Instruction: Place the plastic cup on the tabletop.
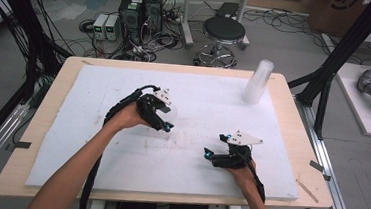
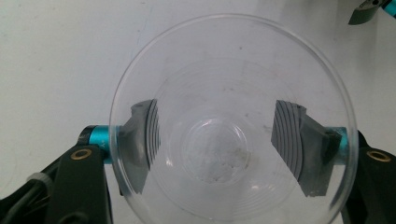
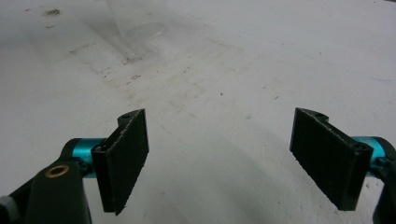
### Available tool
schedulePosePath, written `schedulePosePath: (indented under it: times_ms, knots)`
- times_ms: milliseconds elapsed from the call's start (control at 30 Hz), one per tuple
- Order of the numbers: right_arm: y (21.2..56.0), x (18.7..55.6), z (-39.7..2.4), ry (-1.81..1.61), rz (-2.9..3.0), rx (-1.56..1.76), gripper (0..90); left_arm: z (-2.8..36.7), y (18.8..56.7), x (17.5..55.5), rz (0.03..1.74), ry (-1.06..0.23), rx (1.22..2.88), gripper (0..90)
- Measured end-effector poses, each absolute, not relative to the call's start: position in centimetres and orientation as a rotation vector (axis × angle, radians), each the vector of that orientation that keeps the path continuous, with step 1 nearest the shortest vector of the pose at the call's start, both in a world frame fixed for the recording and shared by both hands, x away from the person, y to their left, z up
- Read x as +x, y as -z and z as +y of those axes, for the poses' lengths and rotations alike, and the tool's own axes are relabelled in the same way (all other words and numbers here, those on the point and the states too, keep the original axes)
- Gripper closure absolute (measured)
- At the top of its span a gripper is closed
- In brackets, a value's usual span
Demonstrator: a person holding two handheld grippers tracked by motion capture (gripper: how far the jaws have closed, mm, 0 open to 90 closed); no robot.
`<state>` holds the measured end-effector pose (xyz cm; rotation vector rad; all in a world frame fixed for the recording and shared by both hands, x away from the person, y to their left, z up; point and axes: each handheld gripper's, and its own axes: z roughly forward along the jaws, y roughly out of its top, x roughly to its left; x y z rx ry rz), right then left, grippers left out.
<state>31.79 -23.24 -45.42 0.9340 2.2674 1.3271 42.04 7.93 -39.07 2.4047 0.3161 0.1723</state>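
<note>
Across the white foam board [image 1: 118, 169], which covered most of the wooden table [image 1: 35, 138], open surface lay on every side of both hands, its near edge just behind the wrists. Well ahead of the right gripper [image 1: 216, 146] stood a stack of clear cups [image 1: 257, 81] near the far edge. Clamped between the left gripper's [image 2: 224, 142] pads was a single clear cup [image 2: 231, 70], mouth toward the camera, so the step looked like setting it down; next would be a level base and loosened jaws. The right gripper's jaws stood apart, empty.
</note>
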Motion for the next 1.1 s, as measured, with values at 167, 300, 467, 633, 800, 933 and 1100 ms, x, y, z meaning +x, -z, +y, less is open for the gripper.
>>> schedulePosePath:
  times_ms: [167,300,467,633,800,933,1100]
  knots:
    - [45.4,31.9,-23.2,-1.326,2.270,0.919,19.4,7.3,39.7,42.3,0.333,-0.175,2.431,32.0]
    - [45.4,31.9,-23.3,-1.332,2.274,0.928,19.5,6.8,40.1,42.4,0.350,-0.191,2.452,31.9]
    - [45.4,31.9,-23.3,-1.337,2.276,0.934,19.4,6.5,40.4,42.5,0.363,-0.184,2.456,31.4]
    - [45.5,32.0,-23.3,-1.330,2.289,0.941,19.4,6.6,40.6,42.6,0.385,-0.176,2.472,28.9]
    - [45.5,32.1,-23.2,-1.325,2.293,0.938,19.4,6.5,41.1,42.9,0.447,-0.140,2.480,9.4]
    - [45.5,32.0,-23.2,-1.322,2.291,0.940,19.4,6.6,41.3,43.0,0.461,-0.122,2.490,6.7]
    - [45.5,32.0,-23.2,-1.320,2.289,0.945,19.4,7.0,41.0,42.9,0.469,-0.115,2.482,6.7]
